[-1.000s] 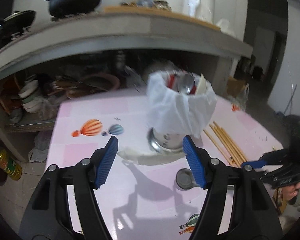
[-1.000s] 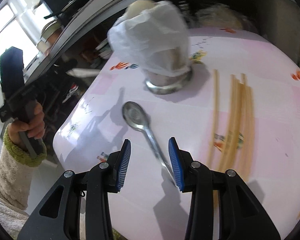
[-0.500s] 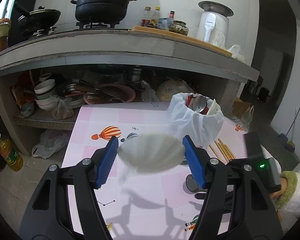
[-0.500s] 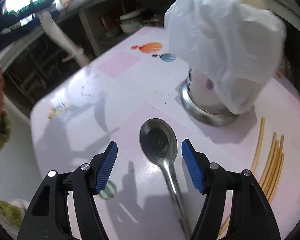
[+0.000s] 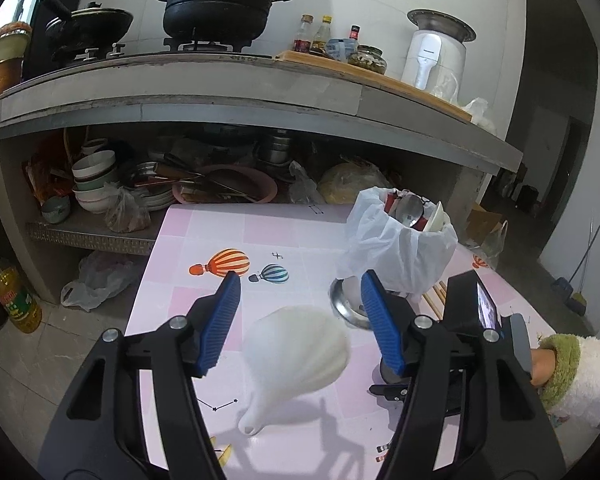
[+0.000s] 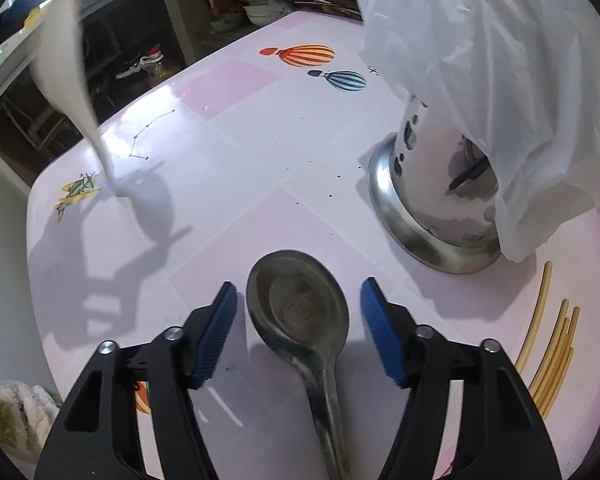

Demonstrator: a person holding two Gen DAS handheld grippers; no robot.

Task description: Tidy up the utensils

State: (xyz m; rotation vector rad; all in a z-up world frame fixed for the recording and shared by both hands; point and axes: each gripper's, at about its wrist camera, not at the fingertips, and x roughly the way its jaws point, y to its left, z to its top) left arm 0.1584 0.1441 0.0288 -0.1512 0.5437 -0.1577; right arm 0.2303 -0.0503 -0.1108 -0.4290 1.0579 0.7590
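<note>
A steel utensil holder (image 6: pixel 440 200) draped with a white plastic bag (image 5: pixel 396 248) stands on the pink table (image 5: pixel 204 232), with spoons in it. A white ceramic spoon (image 5: pixel 296 356) shows tilted and blurred between my left gripper's (image 5: pixel 300 320) open jaws, its handle tip touching the table; in the right wrist view it (image 6: pixel 72 80) stands at the left. My right gripper (image 6: pixel 296 328) is open, its jaws either side of the bowl of a metal spoon (image 6: pixel 300 312) lying on the table. Several wooden chopsticks (image 6: pixel 548 360) lie to the right.
A concrete counter (image 5: pixel 260 96) with pots, bottles and a white appliance runs behind the table. The shelf below it (image 5: pixel 172 188) holds bowls, plates and bags. An oil bottle (image 5: pixel 16 296) stands on the floor at the left.
The white ceramic spoon rose between my left jaws, then dropped to tilt with its handle on the table. My right gripper moved forward until its jaws flank the metal spoon's bowl.
</note>
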